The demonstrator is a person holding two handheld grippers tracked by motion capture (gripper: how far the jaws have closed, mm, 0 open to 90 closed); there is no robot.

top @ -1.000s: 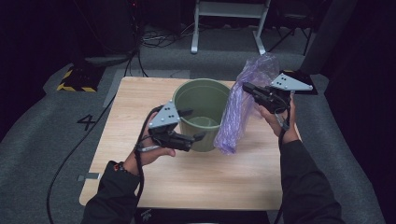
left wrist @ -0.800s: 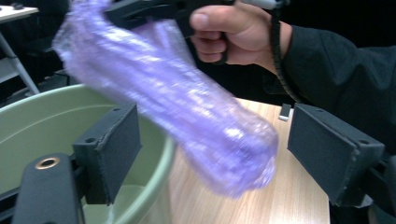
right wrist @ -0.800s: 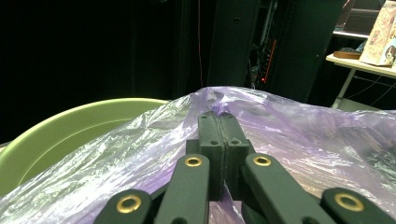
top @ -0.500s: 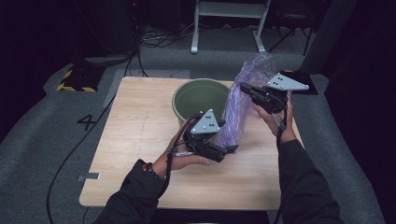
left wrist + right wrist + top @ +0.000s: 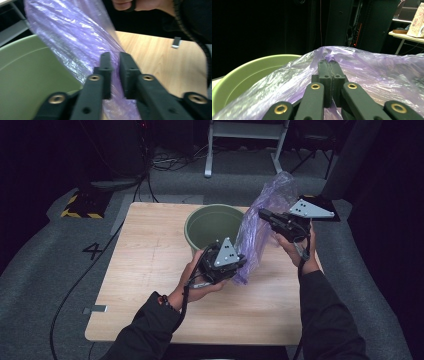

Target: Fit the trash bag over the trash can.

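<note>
Forearms in dark sleeves come in from the near edge of the tabletop (image 5: 150, 270). The left hand (image 5: 192, 282) reaches forward and to the right, palm up under its tool, so the left claw (image 5: 240, 265) points at the lower end of the purple plastic bag (image 5: 260, 225). Its jaws have just been closing, with a fold of the bag between them, pressed though a thin gap stays. The right hand (image 5: 295, 250) is raised higher, the wrist bent, aiming the right claw (image 5: 261, 213) leftward into the bag's upper part, where its jaws are clamped tight on the film. The bag hangs stretched between both, just beside the green bucket (image 5: 212, 222). The left gripper view adds the pinched fold (image 5: 113, 72) up close; the right gripper view shows the film bunched over the jaw tips.
</note>
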